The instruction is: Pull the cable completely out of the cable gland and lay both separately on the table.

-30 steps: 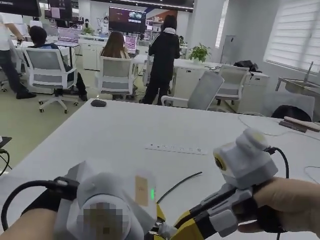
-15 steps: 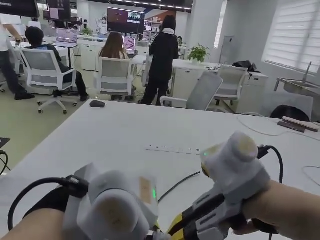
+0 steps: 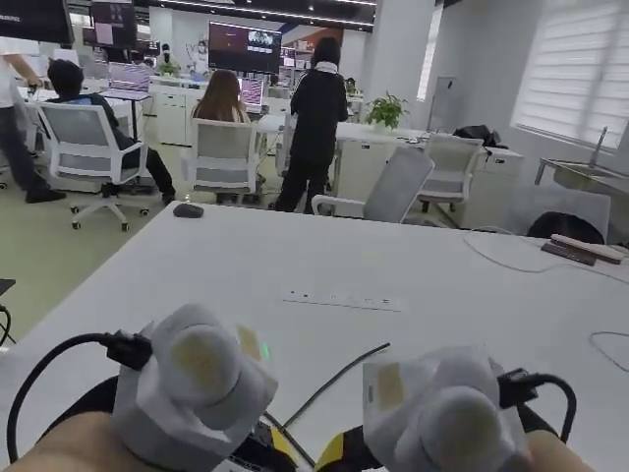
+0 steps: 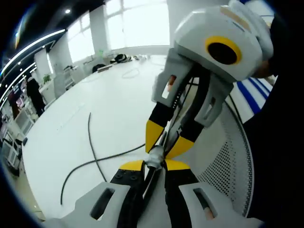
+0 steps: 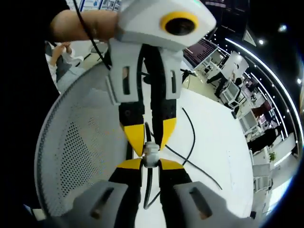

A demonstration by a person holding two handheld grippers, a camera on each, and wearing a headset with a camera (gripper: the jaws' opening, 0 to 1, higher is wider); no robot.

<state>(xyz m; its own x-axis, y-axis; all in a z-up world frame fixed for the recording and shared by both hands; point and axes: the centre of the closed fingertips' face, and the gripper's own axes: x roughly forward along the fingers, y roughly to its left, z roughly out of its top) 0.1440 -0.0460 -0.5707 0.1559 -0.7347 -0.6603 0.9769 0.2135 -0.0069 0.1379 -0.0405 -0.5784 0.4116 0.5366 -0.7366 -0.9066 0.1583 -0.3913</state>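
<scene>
The cable gland [image 4: 154, 159], a small white piece, is held in the air just off the bench's near edge, above a white perforated surface [image 4: 223, 161]. It is pinched by the left gripper [image 4: 155, 166], whose yellow-tipped jaws are drawn narrow about it. From the opposite side it is met by the right gripper [image 5: 150, 165], whose jaws are likewise closed to a narrow gap on the gland. The two pairs of tips are thus set nose to nose, all but touching.

The black cable [image 3: 339, 372] is seen running up into the gland. From there it is laid over the white bench [image 3: 246, 256] in a loose curve, from the near edge toward the middle, and it is crossed by a second stretch of itself. In the head view both grippers are seen low at the near edge, side by side, with the cable emerging between them. A white power strip [image 3: 344, 298] is laid flat beyond the cable's far end, apart from it. A dark mouse [image 3: 187, 209] is set near the far left corner.
</scene>
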